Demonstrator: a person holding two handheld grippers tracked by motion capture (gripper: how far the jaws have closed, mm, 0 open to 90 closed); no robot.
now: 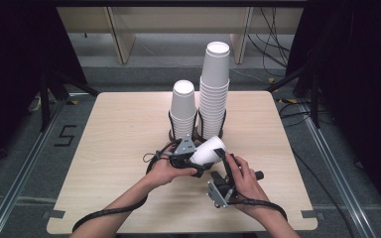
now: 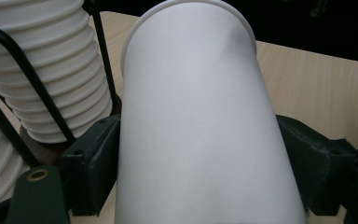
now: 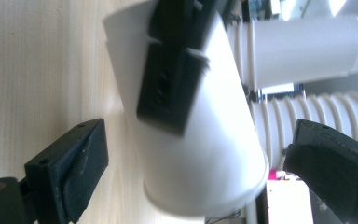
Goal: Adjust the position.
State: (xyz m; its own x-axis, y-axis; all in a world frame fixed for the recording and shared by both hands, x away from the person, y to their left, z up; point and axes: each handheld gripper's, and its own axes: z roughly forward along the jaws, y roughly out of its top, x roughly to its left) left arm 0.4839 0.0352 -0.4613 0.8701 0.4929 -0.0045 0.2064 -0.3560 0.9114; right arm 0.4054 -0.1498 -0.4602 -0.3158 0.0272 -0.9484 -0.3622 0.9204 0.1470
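While dark curtains flank it, wood table (image 1: 119, 148) sits on grey floor (image 1: 20, 163).

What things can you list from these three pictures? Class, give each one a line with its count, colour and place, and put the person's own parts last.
Table: one, light wood, centre of the high view.
Short cup stack: one, white, far middle of the table, in the left side of the rack.
Tall cup stack: one, white, just right of the short stack.
Rack: one, black wire, around both stacks.
Loose cup: one, white, tilted, in front of the stacks.
Left claw: one, black, shut on the loose cup.
Right claw: one, black, jaws either side of the cup, apart from it.
Hands: two, left and right, near edge.
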